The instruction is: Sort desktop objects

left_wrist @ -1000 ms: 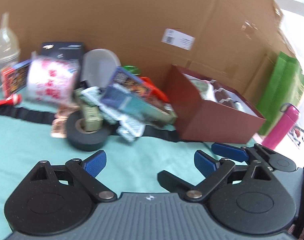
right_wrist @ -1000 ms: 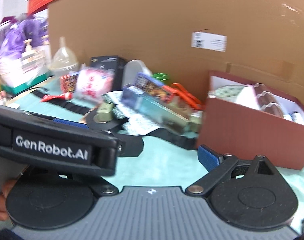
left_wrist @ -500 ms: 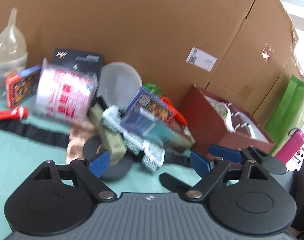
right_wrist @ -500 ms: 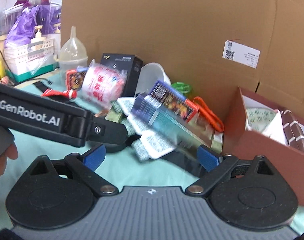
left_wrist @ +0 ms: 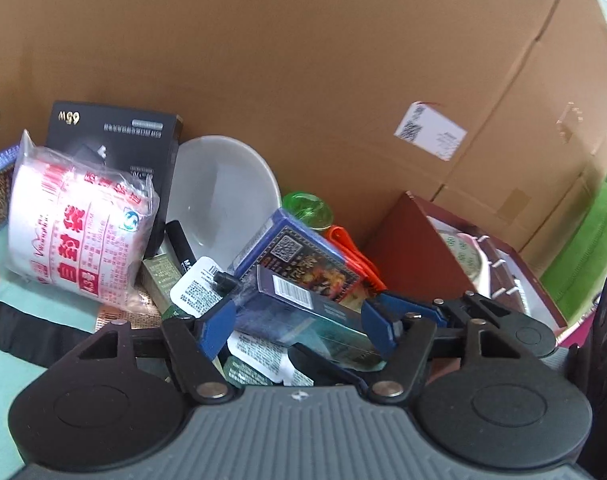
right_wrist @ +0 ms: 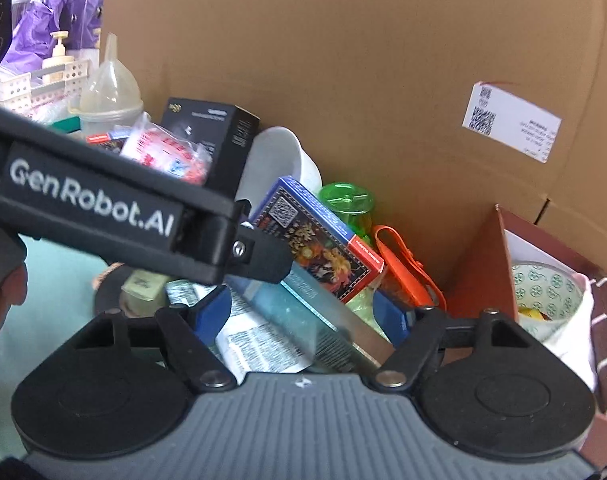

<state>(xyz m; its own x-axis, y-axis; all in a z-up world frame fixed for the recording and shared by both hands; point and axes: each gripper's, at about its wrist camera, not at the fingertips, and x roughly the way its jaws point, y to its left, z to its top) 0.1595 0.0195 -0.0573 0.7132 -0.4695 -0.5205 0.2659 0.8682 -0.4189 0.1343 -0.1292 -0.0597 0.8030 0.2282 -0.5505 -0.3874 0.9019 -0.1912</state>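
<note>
A heap of desktop objects lies on the teal cloth against a cardboard wall. On top lies a long dark blue-green box [left_wrist: 303, 316], with a blue patterned card box [left_wrist: 303, 256] behind it. My left gripper [left_wrist: 297, 326] is open, its blue pads on either side of the long box. My right gripper [right_wrist: 299, 316] is open too, over the same long box [right_wrist: 303, 312] beside the card box [right_wrist: 315, 236]. The left gripper's body [right_wrist: 103, 212] crosses the right wrist view. White blister packs [left_wrist: 195, 292] lie under the boxes.
A dark red open box [left_wrist: 411, 248] with a tape roll [right_wrist: 543, 292] stands at right. Left are a wrapped white-and-red roll [left_wrist: 79, 224], a black 65W box [left_wrist: 115, 140], a white bowl [left_wrist: 219, 192], a green lid [left_wrist: 305, 206], an orange strap [right_wrist: 403, 264], and a plastic funnel cup [right_wrist: 107, 96].
Both grippers have moved forward into the heap. The long box now lies between the pads of each. The jaws have narrowed somewhat but stay open.
</note>
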